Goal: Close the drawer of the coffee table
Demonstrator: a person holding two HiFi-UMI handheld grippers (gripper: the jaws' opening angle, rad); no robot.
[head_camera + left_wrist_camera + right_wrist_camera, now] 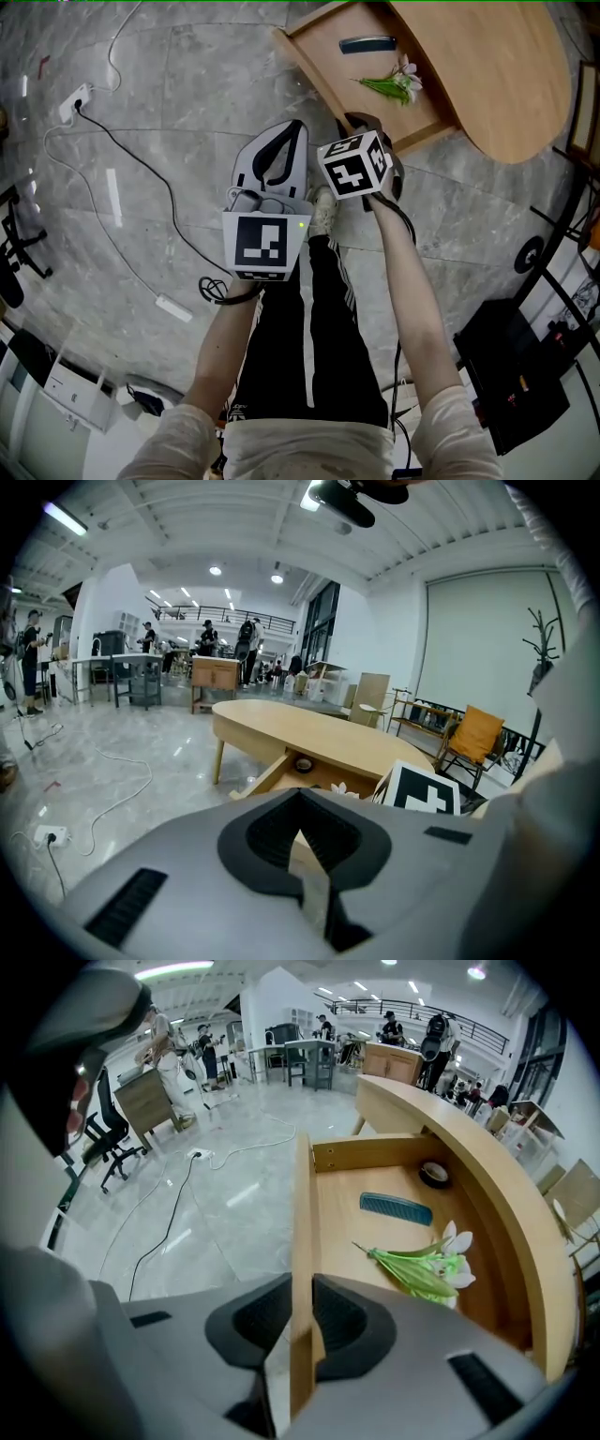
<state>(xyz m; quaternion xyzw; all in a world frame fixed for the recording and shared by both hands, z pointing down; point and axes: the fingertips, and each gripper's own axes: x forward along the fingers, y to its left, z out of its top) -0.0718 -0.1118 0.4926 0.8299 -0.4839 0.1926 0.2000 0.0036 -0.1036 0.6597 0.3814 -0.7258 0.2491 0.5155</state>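
The oval wooden coffee table (497,75) (309,728) stands at the upper right with its drawer (328,56) (375,1241) pulled out. Inside lie a dark comb (367,43) (396,1207), a green and white flower sprig (394,86) (422,1265) and a tape roll (434,1174). My right gripper (361,127) (302,1283) points steeply down at the near end of the drawer's front panel (302,1204); its pads press both faces of the panel. My left gripper (298,127) (300,794) hangs left of it over the floor, shut and holding nothing.
A white power strip (75,101) and a black cable (141,178) lie on the marble floor to the left. A black case (511,375) sits at the lower right. The person's leg and shoe (323,211) are directly below the grippers. An orange chair (473,738) stands behind the table.
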